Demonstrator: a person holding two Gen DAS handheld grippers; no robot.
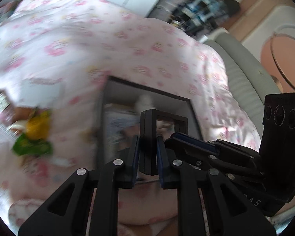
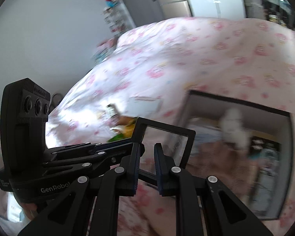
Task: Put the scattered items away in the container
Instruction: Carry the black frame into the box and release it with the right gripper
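Both grippers, left (image 1: 148, 153) and right (image 2: 148, 157), side by side, fingers nearly closed.

Both wrist views look down along their fingers, close over the bed (image 1: 127, 45); both share the box (image 2: 236, 101).

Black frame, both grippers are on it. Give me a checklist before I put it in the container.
1. Left gripper clamped on the black frame: ok.
2. Right gripper gripping it: cannot tell; the frame sits between the fingers, contact unclear.
3. Container open on top: ok.
4. Frame above the opening: cannot tell; both views are blurred.
5. Room inside: cannot tell; a white item and blurred contents.
6. All other items tidied: not ok; bottle and green packet lie on the duvet.
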